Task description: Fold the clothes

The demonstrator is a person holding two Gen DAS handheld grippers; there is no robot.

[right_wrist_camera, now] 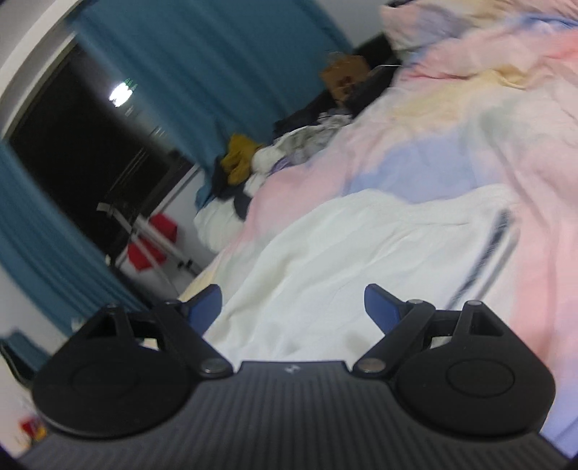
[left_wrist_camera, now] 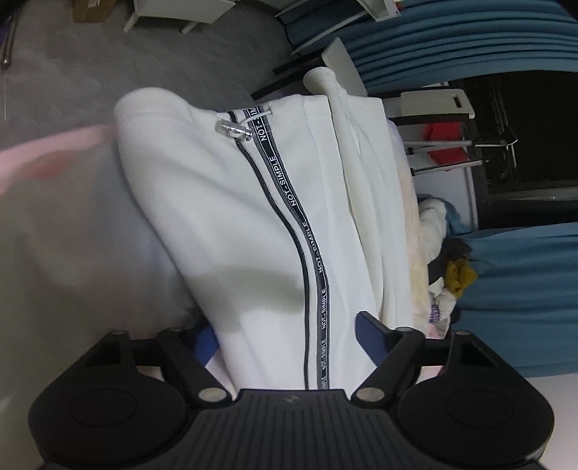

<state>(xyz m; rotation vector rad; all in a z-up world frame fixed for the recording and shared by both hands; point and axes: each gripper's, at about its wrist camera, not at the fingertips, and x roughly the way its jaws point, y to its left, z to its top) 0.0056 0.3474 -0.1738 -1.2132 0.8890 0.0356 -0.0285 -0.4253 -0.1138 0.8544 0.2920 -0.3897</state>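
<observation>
A white garment (left_wrist_camera: 224, 224) with a black "NOT-SIMPLE" tape stripe (left_wrist_camera: 307, 231) and a clear cord stopper (left_wrist_camera: 234, 129) fills the left wrist view, hanging away from the camera. My left gripper (left_wrist_camera: 285, 332) has its blue pads wide apart with the cloth bunched between them; whether it grips is unclear. In the right wrist view the same white garment (right_wrist_camera: 361, 253) lies on a pastel bedspread (right_wrist_camera: 451, 144), its dark stripe (right_wrist_camera: 484, 253) at the right. My right gripper (right_wrist_camera: 292, 307) is open and empty just above the white cloth.
A pile of mixed clothes (right_wrist_camera: 274, 159) lies at the bed's far edge, with a yellow piece (right_wrist_camera: 240, 159) in it. Teal curtains (right_wrist_camera: 216, 65) frame a dark window (right_wrist_camera: 72, 152). A drying rack with red cloth (right_wrist_camera: 151, 242) stands by the wall. White furniture legs (left_wrist_camera: 173, 18) stand on the grey floor.
</observation>
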